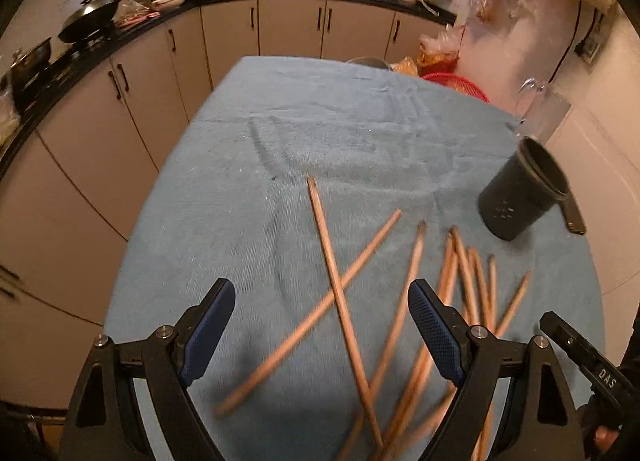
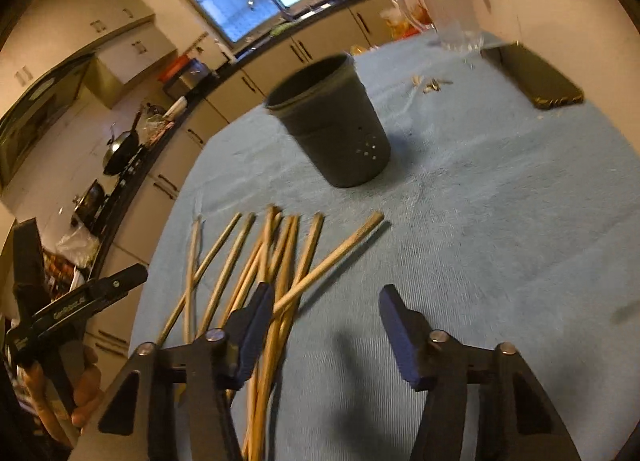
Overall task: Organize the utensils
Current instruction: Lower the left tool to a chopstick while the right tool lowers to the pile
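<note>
Several wooden chopsticks lie scattered and crossed on the blue cloth of the table. A dark grey holder cup with small holes stands upright beyond them to the right. My left gripper hangs open just above two crossed chopsticks, gripping nothing. In the right wrist view the chopsticks fan out at front left with the cup behind them. My right gripper is open over bare cloth; some sticks pass under its left finger. A hand holds the left gripper's frame at the left edge.
A dark phone lies at the table's far right, near a clear glass jug and small scraps. A red basket sits beyond the far edge. Cabinets and a counter with a wok run along the left.
</note>
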The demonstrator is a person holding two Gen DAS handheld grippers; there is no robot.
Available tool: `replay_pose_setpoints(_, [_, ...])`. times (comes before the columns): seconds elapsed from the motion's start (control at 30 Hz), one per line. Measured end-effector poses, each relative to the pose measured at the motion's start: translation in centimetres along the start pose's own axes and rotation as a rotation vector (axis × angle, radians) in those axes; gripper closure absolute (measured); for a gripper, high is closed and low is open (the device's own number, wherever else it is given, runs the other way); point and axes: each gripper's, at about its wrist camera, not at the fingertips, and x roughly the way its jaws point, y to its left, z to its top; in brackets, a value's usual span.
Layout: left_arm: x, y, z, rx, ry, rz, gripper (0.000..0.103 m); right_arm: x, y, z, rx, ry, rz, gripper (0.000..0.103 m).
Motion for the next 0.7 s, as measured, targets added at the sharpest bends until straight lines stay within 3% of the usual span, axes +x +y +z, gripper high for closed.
replay_pose_setpoints(0.17, [3.6,0.4,2.3,-0.016,0.075,-0.024,0.015,3.5,-1.6,1.1,0.116,0.082,0.032,0.065])
replay_pose_setpoints(0.47, [8.4,0.1,5.2,-0.049,0.186,-0.018,0.047,5.4,-2.0,3.5,0.211,0.084,0.001,0.073])
replay_pose_setpoints(0.7, [9.2,0.3,6.2,-0.107,0.193,0.008,0.07,6.3,-1.8,4.5,0.241,0.062,-0.017,0.084])
